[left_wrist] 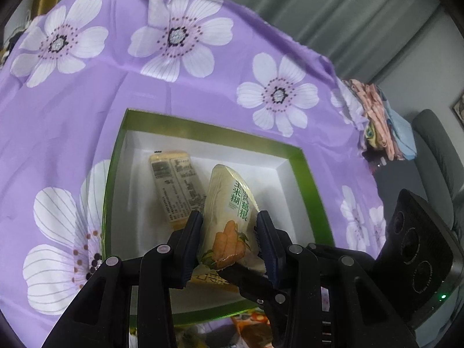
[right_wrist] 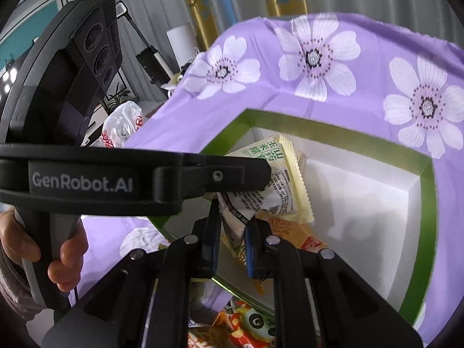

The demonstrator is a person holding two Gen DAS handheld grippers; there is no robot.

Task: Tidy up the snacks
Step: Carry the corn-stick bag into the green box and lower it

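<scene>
A pale yellow snack packet (left_wrist: pixel 229 197) with green characters and an orange picture hangs over a green-rimmed box (left_wrist: pixel 301 179) with a white inside. My left gripper (left_wrist: pixel 230 217) is shut on its sides. In the right wrist view the same packet (right_wrist: pixel 278 174) shows its printed back. Its crumpled lower end runs into my right gripper (right_wrist: pixel 232 214), which is shut on it. The left gripper (right_wrist: pixel 262 171) crosses that view from the left. A second yellow packet (left_wrist: pixel 177 185) lies printed side up on the box floor. An orange packet (right_wrist: pixel 293 229) lies under the held one.
The box (right_wrist: pixel 429 203) sits on a purple flowered cloth (left_wrist: pixel 87 116). A bright cartoon packet (right_wrist: pixel 252 324) lies in front of it. A hand (right_wrist: pixel 66 255) holds the left gripper's handle. Folded clothes (left_wrist: pixel 377 116) and a grey chair (left_wrist: pixel 435 150) stand beyond the right edge, and a white plastic bag (right_wrist: pixel 124 124) beyond the left.
</scene>
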